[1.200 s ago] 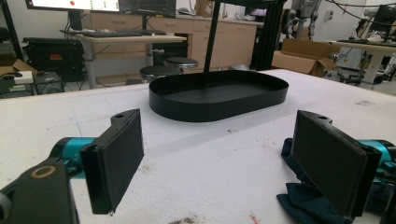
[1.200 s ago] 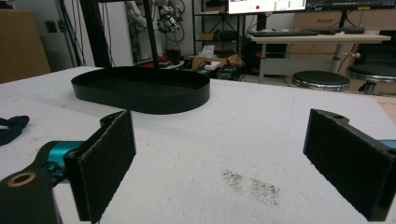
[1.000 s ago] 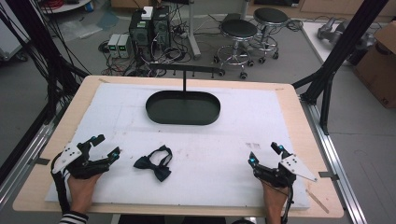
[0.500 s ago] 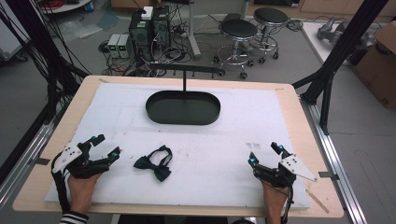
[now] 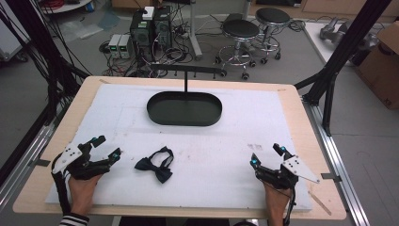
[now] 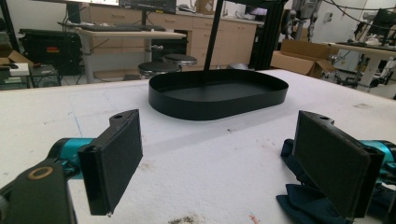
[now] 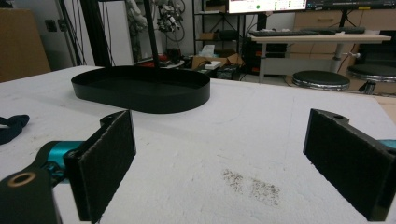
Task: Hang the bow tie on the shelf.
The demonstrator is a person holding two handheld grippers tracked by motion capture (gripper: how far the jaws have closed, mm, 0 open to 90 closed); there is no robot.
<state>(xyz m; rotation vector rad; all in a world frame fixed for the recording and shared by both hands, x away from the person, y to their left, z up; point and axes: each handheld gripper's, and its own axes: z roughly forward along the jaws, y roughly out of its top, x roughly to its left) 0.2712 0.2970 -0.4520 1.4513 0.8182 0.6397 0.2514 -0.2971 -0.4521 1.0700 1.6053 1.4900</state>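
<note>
A dark bow tie (image 5: 155, 164) lies on the white table cover near the front, left of centre. My left gripper (image 5: 107, 147) rests just to its left, open, with nothing between its pads. In the left gripper view the bow tie (image 6: 299, 198) lies partly behind the right jaw. A black oval tray (image 5: 184, 108) with an upright post stands at the back centre; it appears ahead in both gripper views (image 6: 217, 92) (image 7: 140, 87). My right gripper (image 5: 267, 156) sits open at the front right, nothing held. The bow tie's edge (image 7: 11, 127) shows at the left of the right gripper view.
The white cover (image 5: 226, 141) spans a wooden table whose edge (image 5: 324, 150) runs on the right. Black frame posts (image 5: 343, 52) stand at the table's corners. Stools (image 5: 240, 35) and computer boxes (image 5: 150, 28) stand on the floor beyond.
</note>
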